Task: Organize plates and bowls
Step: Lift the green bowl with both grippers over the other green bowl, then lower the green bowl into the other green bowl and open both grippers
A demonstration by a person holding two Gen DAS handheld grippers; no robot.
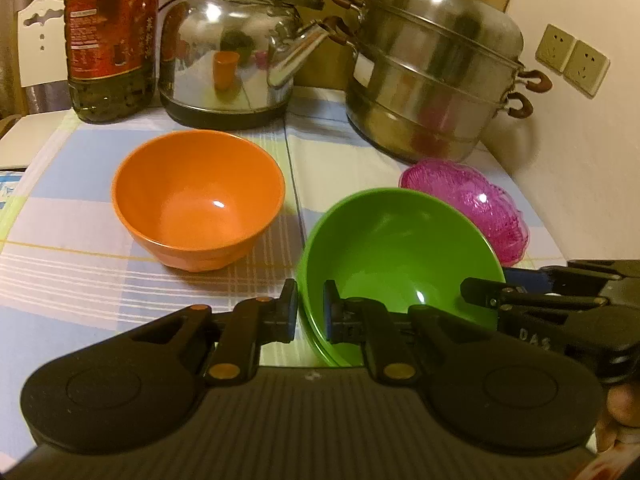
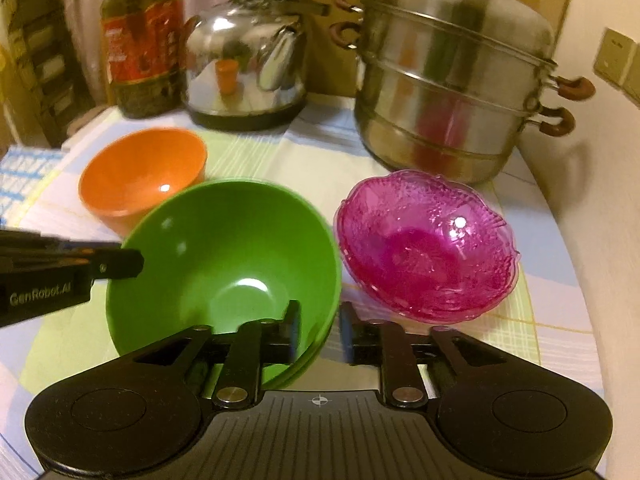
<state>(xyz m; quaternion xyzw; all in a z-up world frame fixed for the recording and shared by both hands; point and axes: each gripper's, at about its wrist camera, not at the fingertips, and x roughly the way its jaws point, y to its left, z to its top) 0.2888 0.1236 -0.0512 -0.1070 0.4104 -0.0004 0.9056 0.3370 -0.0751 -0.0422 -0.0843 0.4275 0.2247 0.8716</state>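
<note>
A green bowl point(image 1: 400, 256) point(image 2: 224, 264) stands on the checked tablecloth right in front of both grippers. My left gripper point(image 1: 310, 312) is shut on its near left rim, one pad inside the bowl and one outside. My right gripper point(image 2: 320, 332) straddles the bowl's right rim with its jaws a little apart, so neither pad presses on the wall. An orange bowl point(image 1: 198, 200) point(image 2: 140, 176) sits upright to the left, just behind the green one. A pink glass bowl point(image 1: 472, 208) point(image 2: 428, 248) with a scalloped edge rests to the right.
Along the back stand an oil bottle point(image 1: 112, 40), a shiny steel kettle point(image 1: 228, 64) and a tall steel steamer pot point(image 1: 432, 72) with side handles. The wall with sockets point(image 1: 572, 58) closes the right side. A white chair back shows at far left.
</note>
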